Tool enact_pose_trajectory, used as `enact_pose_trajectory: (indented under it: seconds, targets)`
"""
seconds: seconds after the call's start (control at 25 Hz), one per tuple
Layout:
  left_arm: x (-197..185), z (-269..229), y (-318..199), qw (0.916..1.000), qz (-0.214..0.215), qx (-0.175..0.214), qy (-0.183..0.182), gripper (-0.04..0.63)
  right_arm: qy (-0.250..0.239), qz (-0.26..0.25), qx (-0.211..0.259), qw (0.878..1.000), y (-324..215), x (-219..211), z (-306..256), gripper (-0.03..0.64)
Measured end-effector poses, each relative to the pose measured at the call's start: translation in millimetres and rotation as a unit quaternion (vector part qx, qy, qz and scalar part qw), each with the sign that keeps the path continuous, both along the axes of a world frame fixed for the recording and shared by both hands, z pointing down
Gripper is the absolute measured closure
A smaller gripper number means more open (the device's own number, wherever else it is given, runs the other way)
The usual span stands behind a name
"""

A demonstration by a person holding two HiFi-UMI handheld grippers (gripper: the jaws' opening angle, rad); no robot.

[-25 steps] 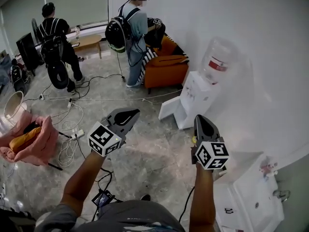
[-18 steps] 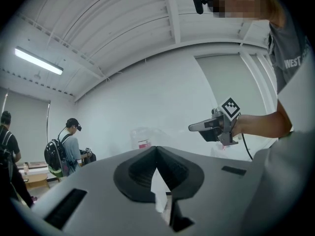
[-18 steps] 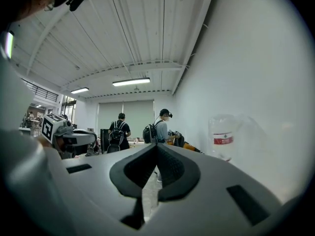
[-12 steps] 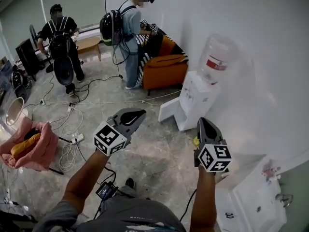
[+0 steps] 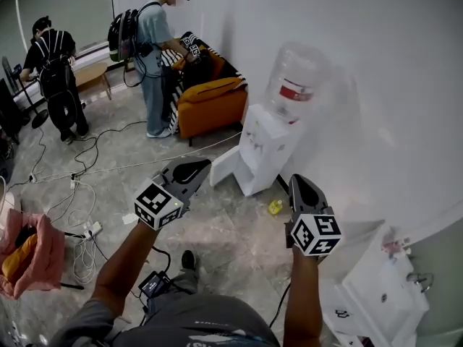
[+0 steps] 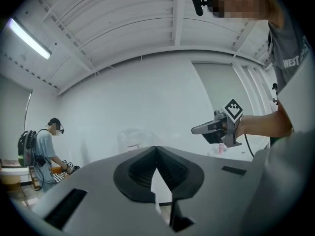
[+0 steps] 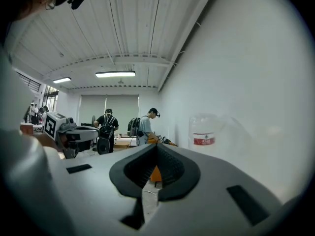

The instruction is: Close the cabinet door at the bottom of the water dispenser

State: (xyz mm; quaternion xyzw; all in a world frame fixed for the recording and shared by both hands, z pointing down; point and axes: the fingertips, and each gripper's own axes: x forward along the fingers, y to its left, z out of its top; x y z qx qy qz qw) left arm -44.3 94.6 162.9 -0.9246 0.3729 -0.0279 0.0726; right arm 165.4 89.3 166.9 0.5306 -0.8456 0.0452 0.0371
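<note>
The white water dispenser (image 5: pixel 266 137) stands against the wall with a clear bottle (image 5: pixel 295 78) on top. Its bottom cabinet door (image 5: pixel 227 168) is swung open to the left. My left gripper (image 5: pixel 194 168) is held in the air short of the door, jaws shut and empty. Right of it, my right gripper (image 5: pixel 299 185) hovers above the floor before the dispenser, also shut on nothing. The left gripper view shows its closed jaws (image 6: pixel 156 154), the bottle (image 6: pixel 132 138) and the right gripper (image 6: pixel 216 128). From the right gripper (image 7: pixel 157 150), the bottle (image 7: pixel 204 132) is ahead on the right.
An orange armchair (image 5: pixel 211 105) sits left of the dispenser, with a person (image 5: pixel 156 56) beside it and another person (image 5: pixel 56 71) farther left. Cables (image 5: pixel 79 194) trail over the floor. A small yellow thing (image 5: pixel 275 207) lies near the dispenser's base. A white sink unit (image 5: pixel 369 295) is at lower right.
The head view has come nearer to the dispenser, which now sits larger and farther left. Both grippers stay shut and level, carried forward with the person.
</note>
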Motion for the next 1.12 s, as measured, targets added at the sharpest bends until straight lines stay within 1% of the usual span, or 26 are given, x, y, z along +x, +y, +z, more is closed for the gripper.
enact_pose_trajectory:
  seconds: [0.28, 0.48, 0.76, 1.12]
  targets:
    - [-20.6, -1.7, -95.8, 0.9992, 0.035, -0.001, 0.019, 0.58, 0.016, 0.037, -0.007, 0.999, -71.0, -22.6, -2.3, 0.595]
    - [-35.6, -2.7, -146.4, 0.9983, 0.053, -0.002, 0.024, 0.58, 0.02, 0.055, -0.009, 0.998, -115.9, -38.1, -3.9, 0.595]
    - [-58.6, 5.0, -208.5, 0.9974, 0.068, -0.009, 0.023, 0.58, 0.018, 0.08, -0.011, 0.997, -170.1, -52.2, 1.1, 0.595]
    - [-66.1, 20.3, -262.3, 0.9966, 0.078, -0.02, 0.019, 0.58, 0.019, 0.102, -0.018, 0.994, -219.8, -45.0, 17.4, 0.595]
